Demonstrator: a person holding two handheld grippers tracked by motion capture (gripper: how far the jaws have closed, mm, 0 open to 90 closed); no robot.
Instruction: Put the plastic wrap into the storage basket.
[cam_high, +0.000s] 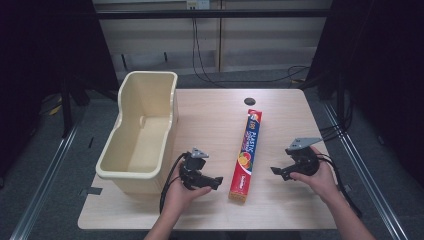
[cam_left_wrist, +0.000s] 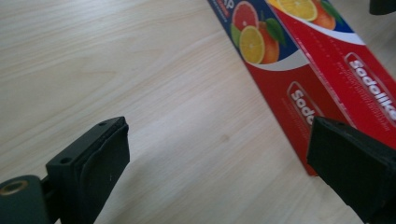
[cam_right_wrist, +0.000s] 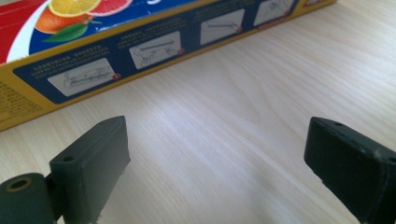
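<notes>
a pale wood-grain surface (cam_high: 210, 115) with rounded corners carries two things. a cream plastic tub (cam_high: 142, 130) sits along its left side, open at the top and reaching from near the far edge to near the front. right of the middle lies a long red-and-blue plastic wrap box (cam_high: 247, 155), flat on the surface, running front to back. a small dark round hole (cam_high: 249, 101) marks the surface just beyond the box's far end.

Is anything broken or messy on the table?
Nothing stands out. The plastic wrap box lies flat and whole on the table, and the cream bin stands upright, with nothing spilled.
</notes>
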